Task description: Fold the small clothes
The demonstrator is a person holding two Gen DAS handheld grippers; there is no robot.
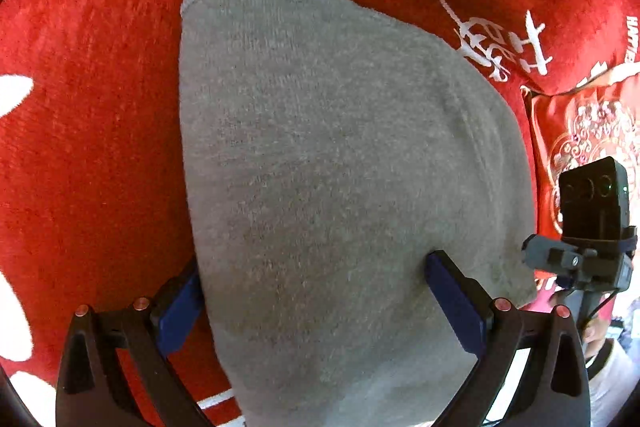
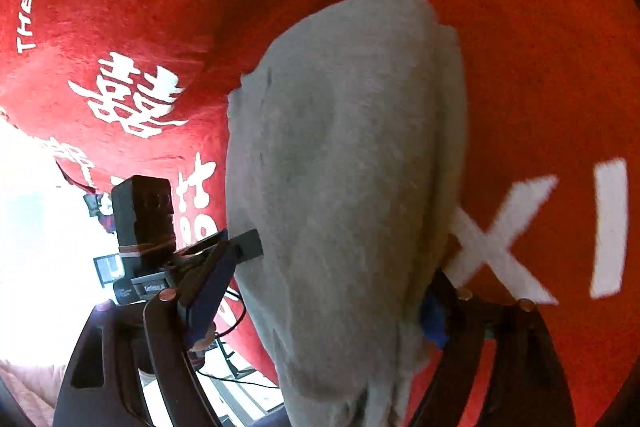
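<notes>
A grey knit garment [image 1: 320,155], folded into a long wedge with its ribbed hem at the far end, lies on the red blanket [image 1: 88,147]. My left gripper [image 1: 316,287] stands open and wide over its near end; the right blue pad [image 1: 456,299] rests on top of the cloth and the left pad [image 1: 176,311] sits at its edge. In the right wrist view the same garment [image 2: 344,167] runs between the wide-apart fingers of my right gripper [image 2: 320,303], which is open. Its right pad [image 2: 434,319] is half hidden by cloth. The left gripper's fingertip [image 2: 250,245] touches the garment's side.
The red blanket carries white characters [image 2: 132,99] and letters [image 2: 500,239]. A red embroidered cushion [image 1: 588,131] lies past the garment's right side. The right gripper's camera body [image 1: 592,203] is close by. Beyond the blanket's edge is a bright floor with cables [image 2: 232,367].
</notes>
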